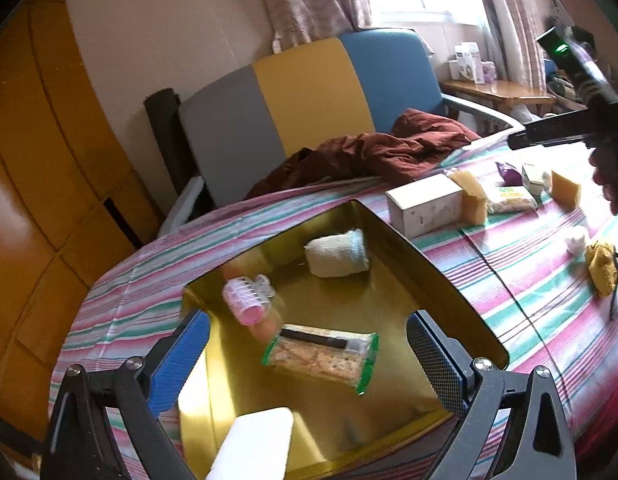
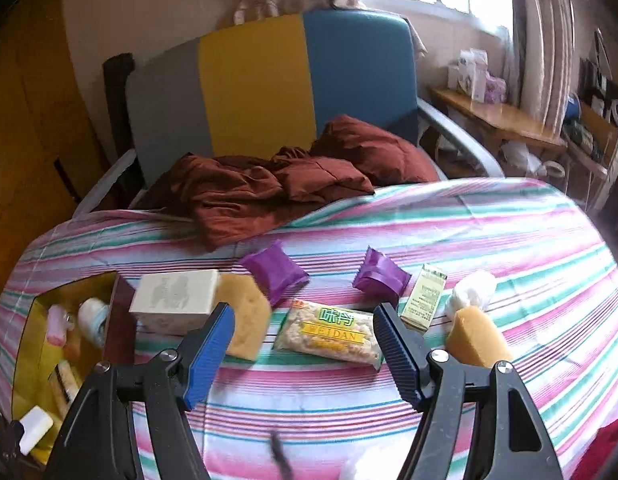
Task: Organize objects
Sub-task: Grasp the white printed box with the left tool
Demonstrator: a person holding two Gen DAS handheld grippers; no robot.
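Note:
A gold tray (image 1: 449, 280) on the striped cloth holds a snack packet (image 1: 321, 358), a pink hair roller (image 1: 247, 298), a white rolled cloth (image 1: 339, 254) and a white block (image 1: 255, 446). My left gripper (image 1: 309, 360) is open over the tray, its jaws either side of the packet without touching it. My right gripper (image 2: 303, 350) is open and empty above a yellow-labelled snack packet (image 2: 333, 332). Around that packet lie two yellow sponges (image 2: 249, 320) (image 2: 475, 336), two purple sachets (image 2: 275, 270) (image 2: 379, 276), a white box (image 2: 175, 298) and a small green carton (image 2: 425, 296).
A dark red garment (image 2: 277, 188) lies at the table's far edge before a grey, yellow and blue chair (image 2: 253, 76). A white wad (image 2: 471, 290) sits by the right sponge. A yellow cloth lump (image 1: 601, 268) lies at the right. The tray (image 2: 25, 332) is at the far left.

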